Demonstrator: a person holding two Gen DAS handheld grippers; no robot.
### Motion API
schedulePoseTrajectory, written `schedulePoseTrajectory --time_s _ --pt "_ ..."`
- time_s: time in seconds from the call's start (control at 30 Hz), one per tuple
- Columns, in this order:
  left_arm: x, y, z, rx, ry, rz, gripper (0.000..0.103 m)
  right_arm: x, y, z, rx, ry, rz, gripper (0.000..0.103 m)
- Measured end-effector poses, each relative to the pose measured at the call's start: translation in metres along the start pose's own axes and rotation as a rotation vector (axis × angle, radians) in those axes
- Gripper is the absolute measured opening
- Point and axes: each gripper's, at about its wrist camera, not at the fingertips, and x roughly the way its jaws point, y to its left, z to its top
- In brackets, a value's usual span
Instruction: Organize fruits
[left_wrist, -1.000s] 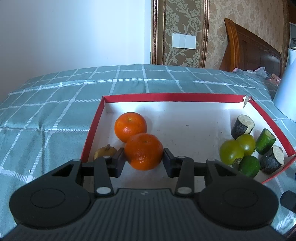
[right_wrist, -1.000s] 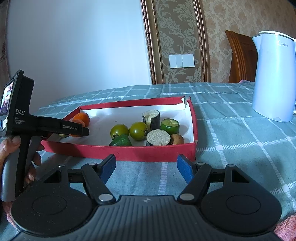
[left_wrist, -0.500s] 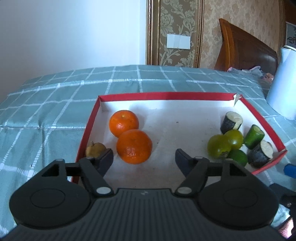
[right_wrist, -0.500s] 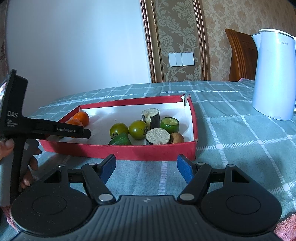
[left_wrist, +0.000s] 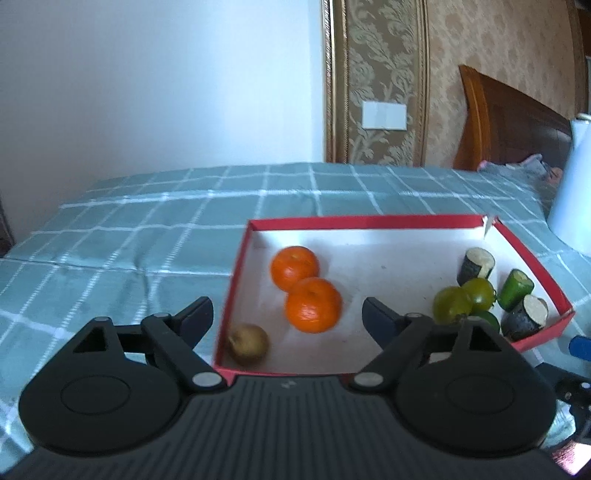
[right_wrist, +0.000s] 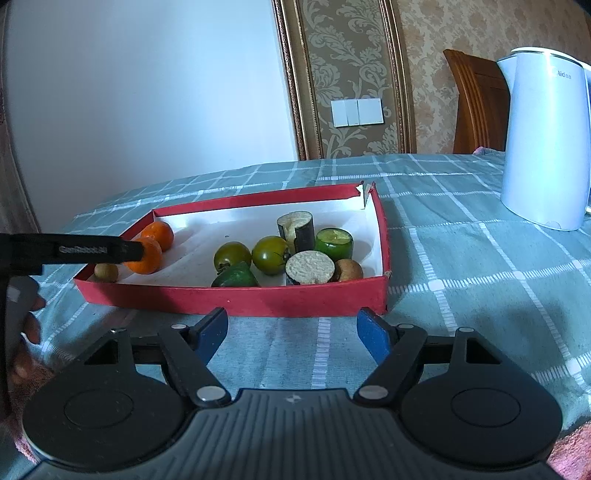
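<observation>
A: How do the fruits look?
B: Two glossy oranges, the near orange (left_wrist: 313, 305) touching the far one (left_wrist: 294, 268), at the left end of the red tray (left_wrist: 365, 222).
A: And the tongs?
B: The left tongs (left_wrist: 287, 314) have just been opening, wide and empty, nothing touching them. The right tongs (right_wrist: 291, 334) are spread over the cloth, holding nothing.

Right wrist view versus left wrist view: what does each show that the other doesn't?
Only the right wrist view shows the whole white kettle, a second brown fruit behind the cut eggplant piece, and the person's hand holding the left claw's handle. Only the left wrist view shows the left claw open over the tray's near corner. Both show the red tray, two oranges and the small brown fruit.
</observation>
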Motion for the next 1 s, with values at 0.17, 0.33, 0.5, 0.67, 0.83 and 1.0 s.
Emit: schedulePoseTrajectory --time_s 0.17,0.33,0.5,0.67,0.83,1.0 --pt "-0.022 0.006 -0.003 -0.023 -0.026 -0.003 0.093 -0.001 0.0 0.0 0.002 -0.002 -0.006 0.077" --pt "-0.043 0.005 -0.011 -0.025 -0.044 -0.02 0.095 0.0 -0.001 0.0 0.013 0.003 -0.011 0.077" --pt "-0.059 0.004 -0.022 -0.037 -0.044 -0.04 0.099 0.0 0.001 -0.001 0.013 0.016 -0.015 0.077" --pt "-0.065 0.004 -0.032 -0.039 -0.021 -0.061 0.099 -0.007 0.007 -0.007 0.039 0.033 0.014 0.077" --pt "-0.07 0.002 -0.036 -0.038 -0.015 -0.072 0.099 -0.017 0.015 -0.01 0.043 0.007 0.006 0.077" --pt "-0.075 0.002 -0.037 -0.058 0.004 -0.072 0.099 -0.022 0.016 -0.007 0.079 0.005 -0.018 0.077"
